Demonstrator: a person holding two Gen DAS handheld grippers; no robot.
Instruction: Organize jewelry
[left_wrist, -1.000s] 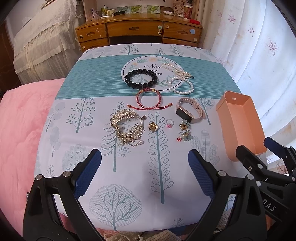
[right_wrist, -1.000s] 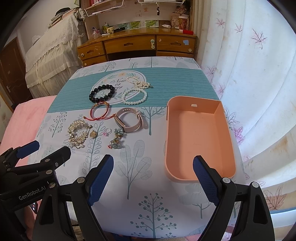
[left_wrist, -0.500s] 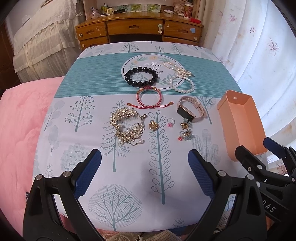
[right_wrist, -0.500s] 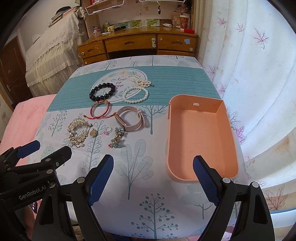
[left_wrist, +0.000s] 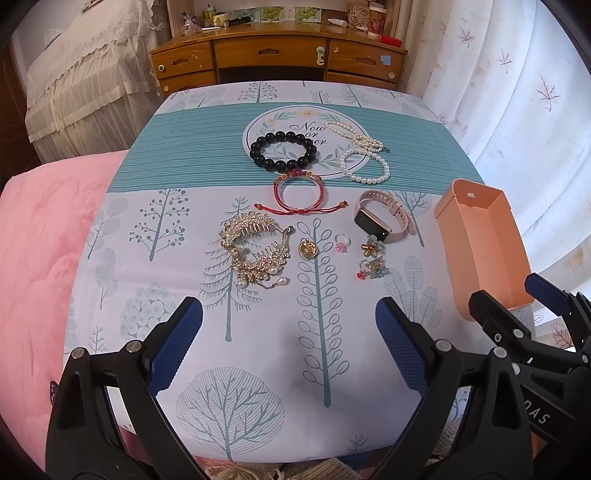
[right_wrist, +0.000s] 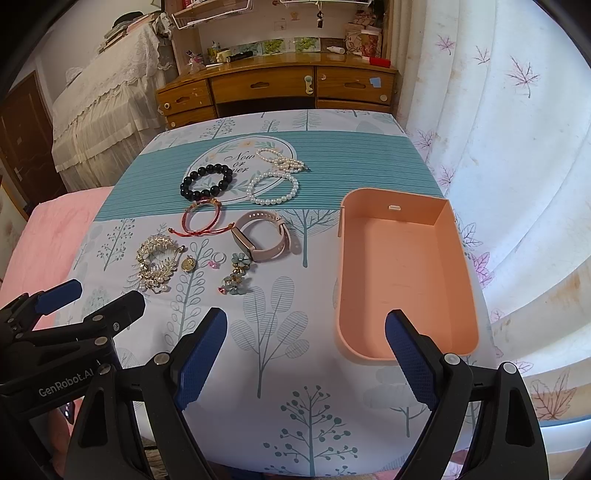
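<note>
An empty peach tray (right_wrist: 406, 273) is seen on the worktop (right_wrist: 280, 369) just ahead of the right hand-held gripper (right_wrist: 306, 350), whose fingers are spread wide with nothing between them; its right finger overlaps the tray's near rim in view. The jewelry is laid out ahead and to the left of that gripper, outside the tray: a black bead bracelet (right_wrist: 206, 181), a white pearl bracelet (right_wrist: 273, 188), a pearl strand (right_wrist: 280, 159), a red cord bracelet (right_wrist: 201, 219), a pink watch (right_wrist: 264, 242), a gold hair comb (right_wrist: 157, 264), a gold pendant (right_wrist: 188, 264), a ring (right_wrist: 218, 258) and flower earrings (right_wrist: 236, 277). The left hand-held gripper (left_wrist: 290, 328) is also held spread and empty, with the comb (left_wrist: 253, 251) just ahead of it and the tray (left_wrist: 484, 240) off to its right.
</note>
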